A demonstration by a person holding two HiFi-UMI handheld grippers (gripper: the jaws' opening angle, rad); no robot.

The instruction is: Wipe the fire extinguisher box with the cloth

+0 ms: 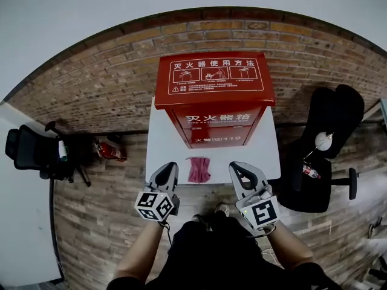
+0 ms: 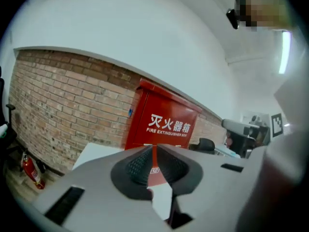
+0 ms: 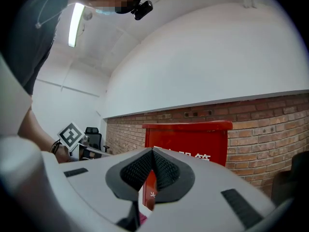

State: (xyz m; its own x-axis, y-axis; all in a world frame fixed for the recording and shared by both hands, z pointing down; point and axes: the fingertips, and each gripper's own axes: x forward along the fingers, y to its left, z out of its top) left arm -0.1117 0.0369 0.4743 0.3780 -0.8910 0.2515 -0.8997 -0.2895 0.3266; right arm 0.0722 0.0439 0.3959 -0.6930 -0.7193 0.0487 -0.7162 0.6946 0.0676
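**A:** Where is the cloth?

**B:** The pink cloth lies crumpled on the white surface, close to its near edge and just in front of the red fire extinguisher box. A thin strip of bare white shows between the two.

**A:** And the box?

**B:** It stands upright on the surface, its back to the brick wall. There are white characters on its front and an instruction panel on its top.

**A:** What are the grippers doing?

**B:** The left gripper hangs at the cloth's left and the right gripper at its right. The cloth sits between them and neither touches it. Both point toward the box.

**A:** And the fingers?

**B:** In the left gripper view the left fingers are pressed together at the tips. Only the red box beyond shows through the slit beneath them. The right fingers are pressed together the same way, with the box front behind them.

**A:** Anything around?

**B:** A black office chair stands to the right. To the left, a small extinguisher lies on the wooden floor near the wall.
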